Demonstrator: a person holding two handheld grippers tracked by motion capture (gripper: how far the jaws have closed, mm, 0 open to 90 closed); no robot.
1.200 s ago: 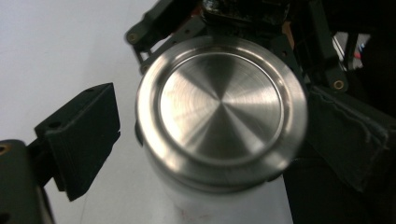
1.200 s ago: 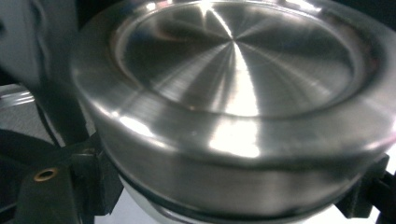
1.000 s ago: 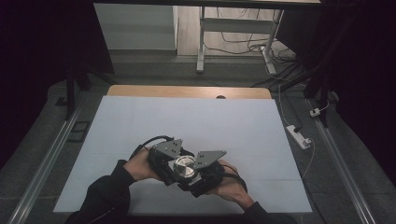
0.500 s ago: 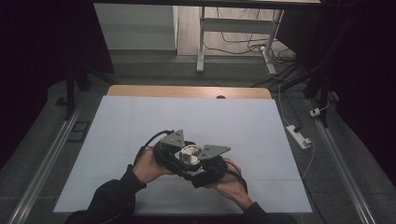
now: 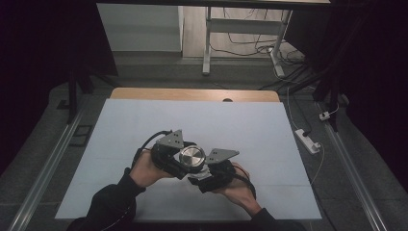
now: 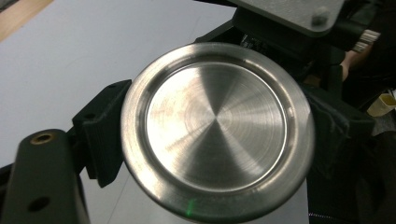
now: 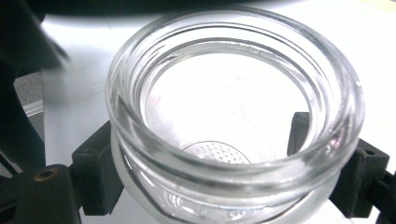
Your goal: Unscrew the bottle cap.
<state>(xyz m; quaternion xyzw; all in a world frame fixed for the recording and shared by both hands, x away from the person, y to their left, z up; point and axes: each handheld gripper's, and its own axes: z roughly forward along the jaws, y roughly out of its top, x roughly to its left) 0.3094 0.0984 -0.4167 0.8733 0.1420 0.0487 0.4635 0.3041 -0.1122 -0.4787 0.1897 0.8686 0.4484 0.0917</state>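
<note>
High view: two hand-held grippers close together over the near middle of the pale table (image 5: 144, 125), left gripper (image 5: 169, 156) and right gripper (image 5: 211, 174) angled toward each other, nearly touching. Round steel lid (image 5: 192, 156) between them, flat face up toward the camera. Person's left hand (image 5: 144, 168) and right hand (image 5: 238, 190) wrapped around the gripper bodies, dark sleeves entering from the bottom edge. Grey three-cornered plate on top of each gripper. Wooden strip along the far table edge; white power strip (image 5: 308, 140) on the floor to the right, well apart from the table.

Left gripper view: steel lid (image 6: 217, 126) held at its rim, brushed top with concentric marks facing the camera; ribbed black pad pressed against the lid's left edge, opposite edge against a second dark pad. Jaws clamped on the lid. Other gripper's body just behind the lid.

Right gripper view: clear glass jar (image 7: 233, 116), mouth open toward the camera, thick threaded rim, no lid on it. Black pads touching the jar wall on both sides below the rim. Jaws clamped on the jar. White table surface visible through the glass base.
</note>
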